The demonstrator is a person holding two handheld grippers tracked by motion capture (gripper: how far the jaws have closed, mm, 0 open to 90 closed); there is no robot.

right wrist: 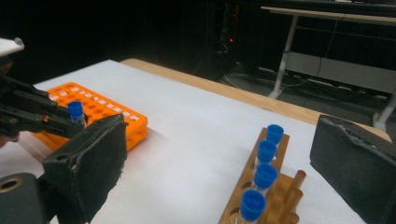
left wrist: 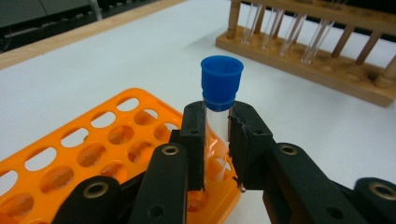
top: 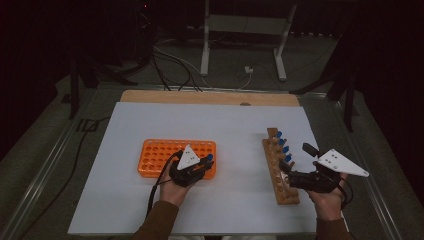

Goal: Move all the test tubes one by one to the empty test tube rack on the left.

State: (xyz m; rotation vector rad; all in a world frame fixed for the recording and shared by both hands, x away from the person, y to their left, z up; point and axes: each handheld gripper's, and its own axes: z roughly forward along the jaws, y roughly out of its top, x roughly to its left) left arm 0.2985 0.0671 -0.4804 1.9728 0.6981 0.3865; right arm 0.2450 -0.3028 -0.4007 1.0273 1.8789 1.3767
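Blue-capped and clear, the test tube (left wrist: 218, 100) stands upright between the pads of the left gripper (left wrist: 217, 140), clamped just below its cap, its lower end at a corner hole of the orange rack (left wrist: 84, 154); whether it is seated there I cannot tell. Off to the side, well apart on the white table (top: 235, 130), the right gripper (right wrist: 219, 154) hangs with its jaws wide and nothing between them, just above the wooden rack (top: 280, 170), where four more capped tubes (right wrist: 264, 175) stand in a row.
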